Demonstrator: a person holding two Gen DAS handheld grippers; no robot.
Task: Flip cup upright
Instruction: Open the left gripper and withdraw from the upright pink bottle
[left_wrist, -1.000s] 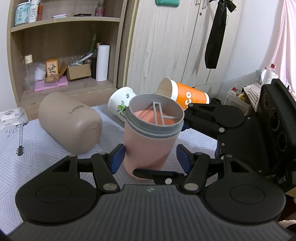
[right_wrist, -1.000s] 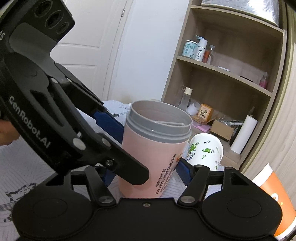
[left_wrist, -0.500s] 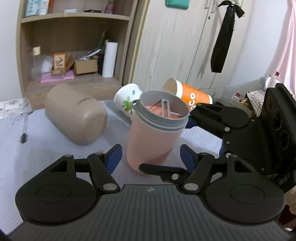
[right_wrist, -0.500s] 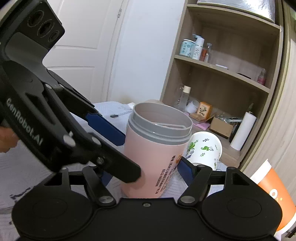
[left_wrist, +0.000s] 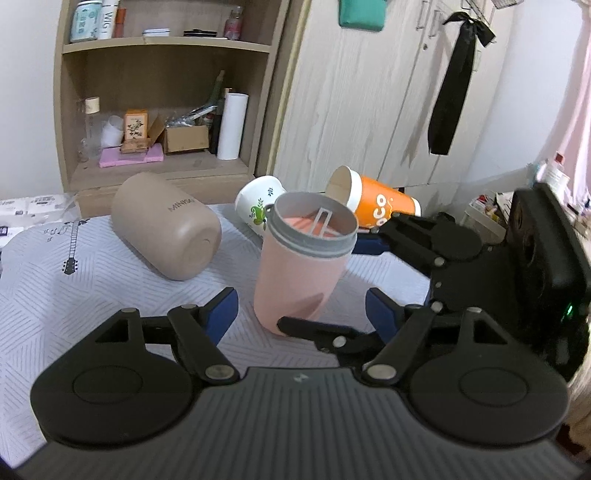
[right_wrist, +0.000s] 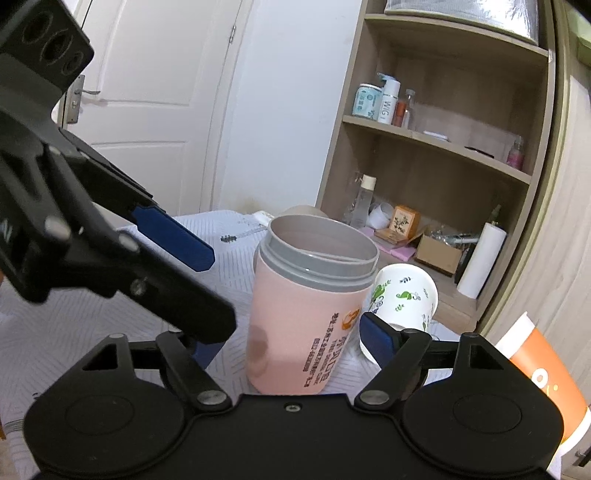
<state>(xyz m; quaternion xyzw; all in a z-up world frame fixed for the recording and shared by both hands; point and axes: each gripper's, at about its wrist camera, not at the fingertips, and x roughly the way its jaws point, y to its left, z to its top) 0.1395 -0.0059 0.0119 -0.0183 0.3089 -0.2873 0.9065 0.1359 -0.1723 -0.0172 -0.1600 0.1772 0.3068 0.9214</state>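
A pink cup with a grey rim (left_wrist: 301, 273) stands upright on the white patterned cloth, mouth up; it also shows in the right wrist view (right_wrist: 306, 321). My left gripper (left_wrist: 301, 314) is open, its blue pads apart on either side of the cup's base and not touching it. My right gripper (right_wrist: 291, 339) is open too, its pads spread around the cup from the other side. A tan cup (left_wrist: 166, 230), a white floral paper cup (left_wrist: 256, 208) and an orange paper cup (left_wrist: 373, 203) lie on their sides behind it.
The table's cloth (left_wrist: 55, 295) carries a guitar print. A wooden shelf unit (left_wrist: 155, 110) with bottles, boxes and a paper roll stands behind, next to wardrobe doors (left_wrist: 369, 92). A white door (right_wrist: 147, 92) is at the left of the right wrist view.
Both grippers have drawn back from the pink cup and their pads stand wider apart. The cup stays upright on the cloth.
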